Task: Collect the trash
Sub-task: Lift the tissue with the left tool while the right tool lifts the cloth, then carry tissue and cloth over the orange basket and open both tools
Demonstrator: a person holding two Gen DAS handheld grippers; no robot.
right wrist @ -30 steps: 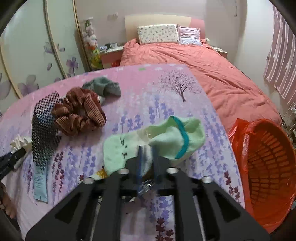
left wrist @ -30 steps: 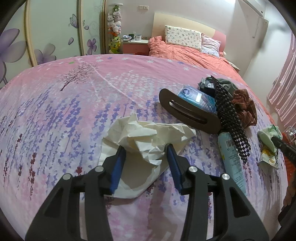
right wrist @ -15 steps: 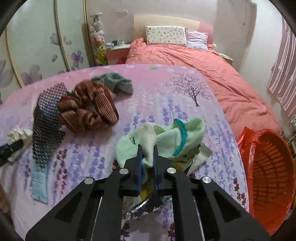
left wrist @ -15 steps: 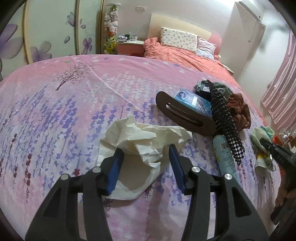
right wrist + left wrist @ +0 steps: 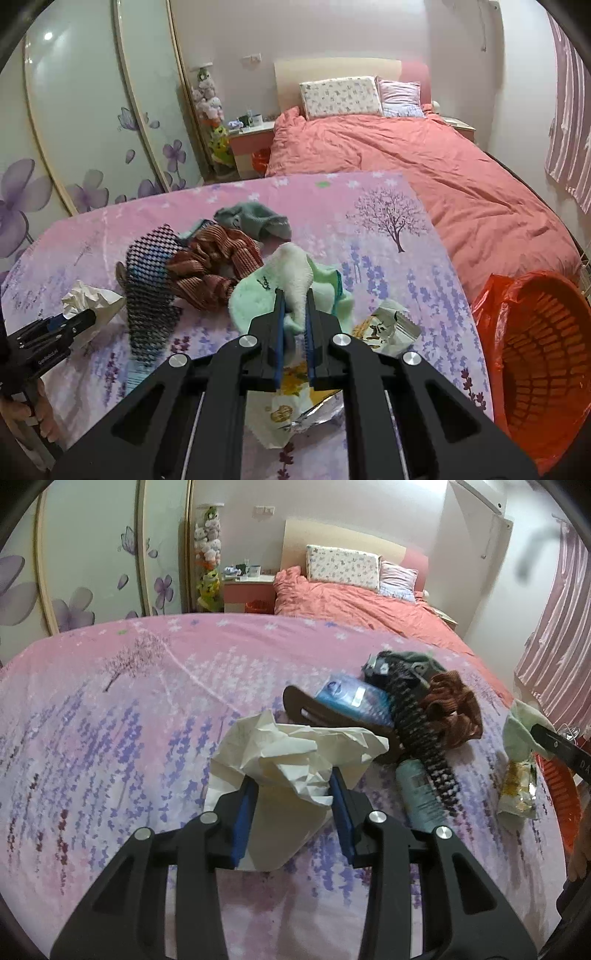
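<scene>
Closing your left tool [image 5: 293,792] on the crumpled paper [image 5: 295,753] between its pads, squeeze until firm; your right tool [image 5: 294,306] already clamps the green sock [image 5: 291,291], so lift clear toward the orange basket [image 5: 543,354] at three o'clock.

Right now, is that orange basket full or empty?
Empty, as far as shown: the basket shows bare slatted walls inside a red liner.

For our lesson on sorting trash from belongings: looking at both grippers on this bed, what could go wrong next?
1. The right gripper is shut on a mint green sock, not trash; it could land in the orange basket.
2. The snack wrapper beneath could be left behind.
3. The left gripper is closing on loose crumpled paper, which may slip.
</scene>
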